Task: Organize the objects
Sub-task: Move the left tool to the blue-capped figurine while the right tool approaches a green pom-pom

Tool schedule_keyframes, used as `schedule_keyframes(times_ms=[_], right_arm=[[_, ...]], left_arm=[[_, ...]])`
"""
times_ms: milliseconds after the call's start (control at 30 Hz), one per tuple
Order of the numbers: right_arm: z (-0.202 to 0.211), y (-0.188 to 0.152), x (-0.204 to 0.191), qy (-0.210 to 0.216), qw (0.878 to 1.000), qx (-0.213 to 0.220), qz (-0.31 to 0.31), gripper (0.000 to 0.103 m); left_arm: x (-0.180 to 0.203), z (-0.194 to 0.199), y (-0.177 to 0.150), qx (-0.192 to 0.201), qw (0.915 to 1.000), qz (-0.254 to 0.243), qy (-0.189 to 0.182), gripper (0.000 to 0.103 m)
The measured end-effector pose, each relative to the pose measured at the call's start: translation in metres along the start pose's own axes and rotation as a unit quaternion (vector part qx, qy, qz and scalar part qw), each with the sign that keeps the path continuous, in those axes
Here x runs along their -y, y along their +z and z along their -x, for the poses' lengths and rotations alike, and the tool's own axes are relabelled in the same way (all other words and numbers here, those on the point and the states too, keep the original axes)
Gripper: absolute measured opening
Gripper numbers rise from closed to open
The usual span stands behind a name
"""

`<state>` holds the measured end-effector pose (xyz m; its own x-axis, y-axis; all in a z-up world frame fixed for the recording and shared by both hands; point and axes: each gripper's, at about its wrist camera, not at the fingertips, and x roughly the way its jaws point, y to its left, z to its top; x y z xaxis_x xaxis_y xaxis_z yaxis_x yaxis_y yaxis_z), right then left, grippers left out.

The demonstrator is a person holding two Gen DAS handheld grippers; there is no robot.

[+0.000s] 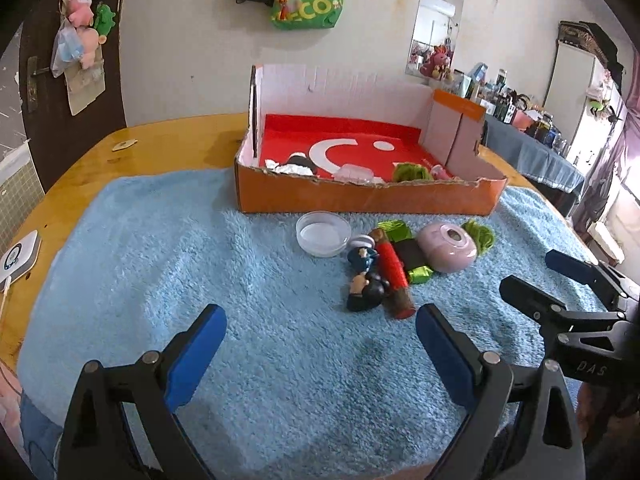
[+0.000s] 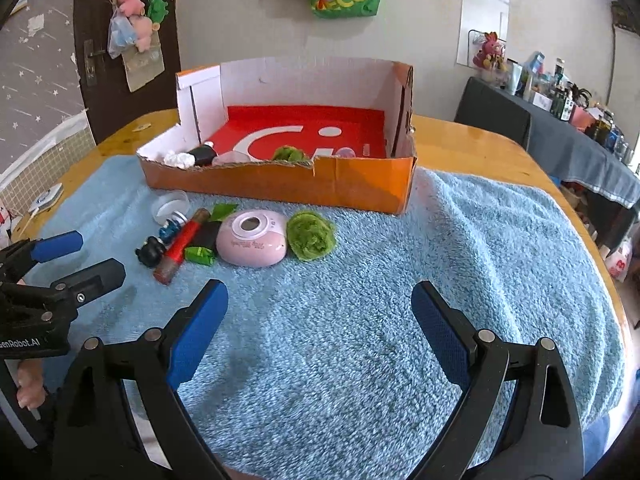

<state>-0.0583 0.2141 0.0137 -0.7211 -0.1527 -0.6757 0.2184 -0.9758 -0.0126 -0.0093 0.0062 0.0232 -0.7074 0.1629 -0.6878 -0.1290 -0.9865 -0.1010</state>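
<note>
1. Your loose items sit in a tight cluster on the blue towel (image 2: 400,280), just in front of the orange box (image 2: 280,184): a pink rounded device (image 2: 253,242) in the middle, a green fuzzy ball (image 2: 310,236) touching its right side, and a green-wrapped dark packet (image 2: 202,246) at its left.
2. Left of the packet lies a red tube (image 2: 180,246). Beside it are two small dark figurines (image 1: 365,276), and a clear shallow dish (image 1: 323,233) lies nearest the box.
3. The box stands open at the top, with its near wall torn low. Inside, on the red floor, you can see a white-and-black bundle (image 2: 190,157), another green fuzzy ball (image 2: 289,153) and some pale small pieces.
4. Your left gripper (image 1: 320,328) hangs over bare towel, short of the cluster, blue pads spread wide, nothing between them.
5. Your right gripper (image 2: 319,304) is likewise spread and empty, over towel just short of the pink device.
6. The towel covers a wooden table (image 2: 480,148).
</note>
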Motion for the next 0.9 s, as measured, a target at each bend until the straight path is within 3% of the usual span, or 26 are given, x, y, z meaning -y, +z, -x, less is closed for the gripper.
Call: schedule_keyframes(times_ms=[300,433,900], right_arm=[[-0.026,0.010,0.017,0.000,0.999,-0.038,0.011,0.094],[-0.037,0.016,0.024,0.009,0.998,-0.057,0.024,0.094],[-0.056,0.035,0.021,0.021,0.991,-0.071,0.108,0.092]], left_arm=[[-0.001,-0.023,0.012,-0.028,0.9995,-0.014,0.005,0.095],[-0.001,-0.031,0.017,-0.043,0.9988,-0.022,0.005,0.089],[0.003,-0.040,0.030,-0.068,0.9958,-0.047,-0.037,0.078]])
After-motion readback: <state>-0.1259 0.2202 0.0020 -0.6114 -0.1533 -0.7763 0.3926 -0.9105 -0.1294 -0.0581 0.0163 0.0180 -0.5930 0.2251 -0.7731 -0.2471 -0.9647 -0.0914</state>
